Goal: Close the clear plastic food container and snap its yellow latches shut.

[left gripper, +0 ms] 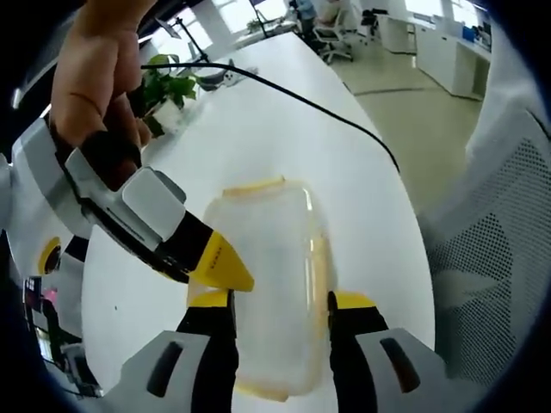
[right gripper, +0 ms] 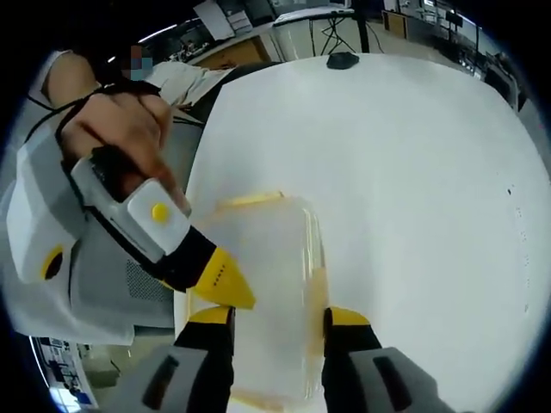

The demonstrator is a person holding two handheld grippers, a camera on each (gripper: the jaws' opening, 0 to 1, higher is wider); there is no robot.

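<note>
A clear plastic food container (left gripper: pixel 267 258) (right gripper: pixel 267 275) lies on the white table (left gripper: pixel 258 129) (right gripper: pixel 413 172) with its lid on. Yellow latches show at its far end (left gripper: pixel 254 185) (right gripper: pixel 250 200) and along its right side (left gripper: pixel 318 258) (right gripper: pixel 320 275). My left gripper (left gripper: pixel 281 299) is open, its yellow-tipped jaws standing either side of the container's near end. My right gripper (right gripper: pixel 280 316) is open and straddles the container the same way. In each view the other gripper reaches in from the upper left, held by a hand: the right one (left gripper: pixel 225 268) and the left one (right gripper: pixel 228 288) each touch the container's left edge.
A potted plant (left gripper: pixel 168 90) and a black cable (left gripper: pixel 301 99) lie further up the table. A white mesh chair (left gripper: pixel 491 258) stands off the table's right edge. A small black object (right gripper: pixel 342 60) sits at the far end. A person's sleeve (right gripper: pixel 34 224) is at left.
</note>
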